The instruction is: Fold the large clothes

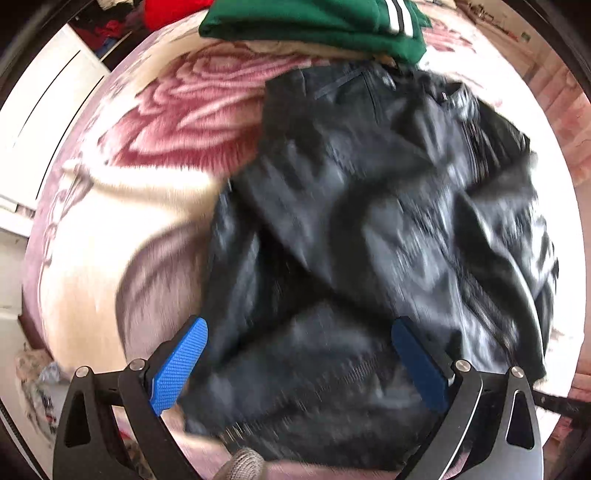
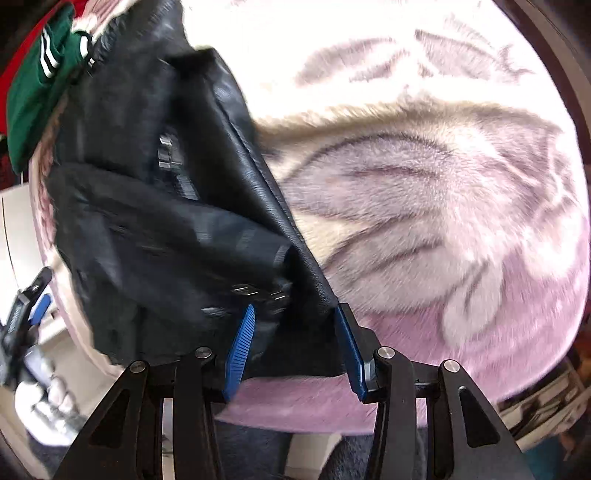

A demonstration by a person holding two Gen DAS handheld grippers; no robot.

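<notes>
A black jacket (image 1: 369,221) lies crumpled on a floral blanket (image 1: 166,122), blurred by motion. My left gripper (image 1: 299,325) hovers over its near part, blue pads (image 1: 181,365) wide apart and open, with nothing pinched. In the right wrist view the jacket (image 2: 166,221) fills the left side, its stitched hem running down to my right gripper (image 2: 294,308). The jacket's corner sits between the right pads (image 2: 240,354), which stand apart with a visible gap. The left gripper (image 2: 37,306) shows at that view's far left edge.
A folded green garment with white stripes (image 1: 314,26) lies beyond the jacket, also seen as the green garment (image 2: 33,92). Red cloth (image 1: 166,11) is behind it. White furniture (image 1: 37,110) stands left of the bed. Blanket (image 2: 443,221) spreads right of the jacket.
</notes>
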